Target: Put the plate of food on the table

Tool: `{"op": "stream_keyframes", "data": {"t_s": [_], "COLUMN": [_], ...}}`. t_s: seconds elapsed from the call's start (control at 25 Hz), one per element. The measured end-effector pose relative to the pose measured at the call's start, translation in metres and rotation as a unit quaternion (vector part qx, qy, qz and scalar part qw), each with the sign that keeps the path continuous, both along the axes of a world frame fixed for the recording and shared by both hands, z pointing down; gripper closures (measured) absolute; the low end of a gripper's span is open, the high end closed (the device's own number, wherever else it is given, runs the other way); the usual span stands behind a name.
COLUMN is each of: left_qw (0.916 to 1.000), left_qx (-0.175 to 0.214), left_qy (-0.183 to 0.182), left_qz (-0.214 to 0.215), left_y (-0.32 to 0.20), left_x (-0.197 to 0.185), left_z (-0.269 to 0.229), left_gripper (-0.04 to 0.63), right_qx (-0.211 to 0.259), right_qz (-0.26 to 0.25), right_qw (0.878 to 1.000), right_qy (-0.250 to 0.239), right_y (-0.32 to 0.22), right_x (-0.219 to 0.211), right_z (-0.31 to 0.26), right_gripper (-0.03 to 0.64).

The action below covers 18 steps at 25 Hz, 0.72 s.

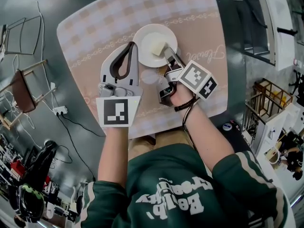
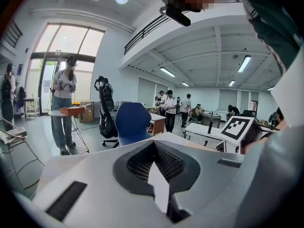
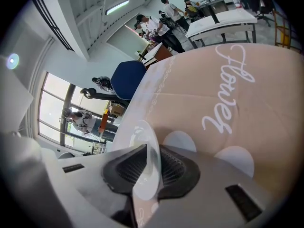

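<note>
A white plate (image 1: 148,38) with a pale piece of food (image 1: 159,48) is over the middle of the checked pink tablecloth (image 1: 95,32). My right gripper (image 1: 167,51) is shut on the plate's near right rim. In the right gripper view the plate (image 3: 148,175) shows edge-on between the dark pads of the right gripper (image 3: 149,167). I cannot tell whether the plate rests on the cloth. My left gripper (image 1: 133,45) sits just left of the plate, shut and holding nothing. The left gripper (image 2: 159,175) points up into the room in its own view.
The table's near edge (image 1: 142,134) is close to the person's body. Chairs (image 1: 23,87) and a power strip (image 1: 59,110) are on the floor at left. A white cabinet (image 1: 266,23) and a wooden crate (image 1: 270,96) stand at right. Several people and a blue chair (image 2: 133,122) are further off.
</note>
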<state>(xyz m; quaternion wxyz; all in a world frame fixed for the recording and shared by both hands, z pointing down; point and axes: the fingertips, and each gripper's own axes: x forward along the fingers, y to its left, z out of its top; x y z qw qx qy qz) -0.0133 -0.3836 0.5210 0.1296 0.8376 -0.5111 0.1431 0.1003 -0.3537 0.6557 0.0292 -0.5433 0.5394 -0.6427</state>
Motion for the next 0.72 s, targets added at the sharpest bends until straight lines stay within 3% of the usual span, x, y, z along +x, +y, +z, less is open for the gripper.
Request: {"op": "stream_keyframes", "data": {"t_s": [0.32,0.72], "left_qw": [1.0000,1.0000], "left_qx": [0.000,-0.002], "left_qy": [-0.006,-0.007], "left_qz": [0.002,0.006], "left_y": [0.008,0.018], "left_x": [0.002,0.006], "left_z": [-0.003,-0.004], "left_gripper": [0.586,0.586], "right_qx": [-0.008,-0.013], "right_qz": [-0.005,0.000], "right_qw": [1.000,1.000], "right_qy": [0.024,0.022], "right_y": [0.013,0.025], "right_x": [0.006,0.011], "right_z": [0.003,0.004], "right_gripper": [0.548,0.545]}}
